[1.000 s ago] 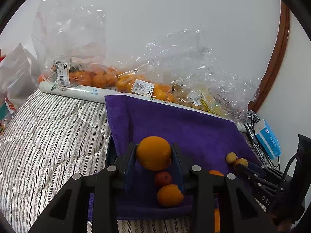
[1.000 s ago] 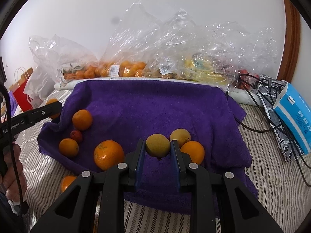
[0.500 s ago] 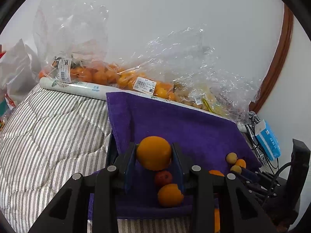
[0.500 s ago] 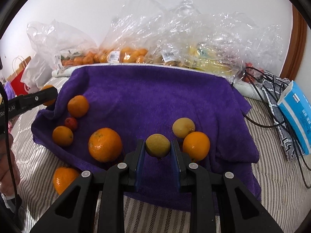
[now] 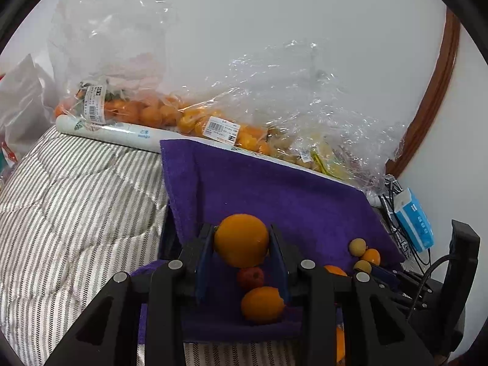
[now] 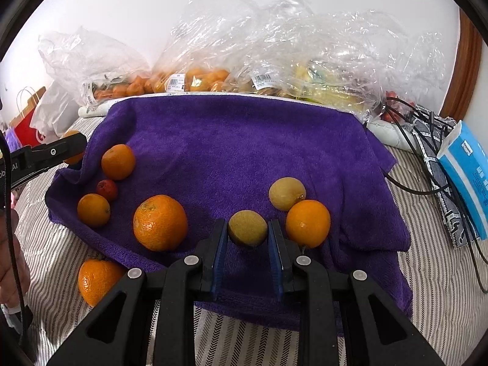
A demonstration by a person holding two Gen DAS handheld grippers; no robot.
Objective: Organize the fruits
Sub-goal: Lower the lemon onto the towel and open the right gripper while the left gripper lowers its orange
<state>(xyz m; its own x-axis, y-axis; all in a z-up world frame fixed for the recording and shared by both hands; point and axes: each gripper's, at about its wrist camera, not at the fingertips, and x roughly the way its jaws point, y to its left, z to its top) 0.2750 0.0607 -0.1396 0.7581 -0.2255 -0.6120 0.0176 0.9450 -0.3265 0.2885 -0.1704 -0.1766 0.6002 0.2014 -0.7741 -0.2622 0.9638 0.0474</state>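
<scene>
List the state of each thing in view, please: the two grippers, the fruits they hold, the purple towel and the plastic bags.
Left gripper: shut on an orange.
Right gripper: shut on a small yellow-green fruit.
Purple towel: spread out, loose fruit on it.
Plastic bags: crumpled, fruit inside.

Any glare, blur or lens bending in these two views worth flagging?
Left wrist view: strong fisheye curve bends the door frame; the plastic bags show white glints; the orange in the left gripper is sharp. Right wrist view: dark rounded corners, even soft light, glare on the bags, no motion blur.
</scene>
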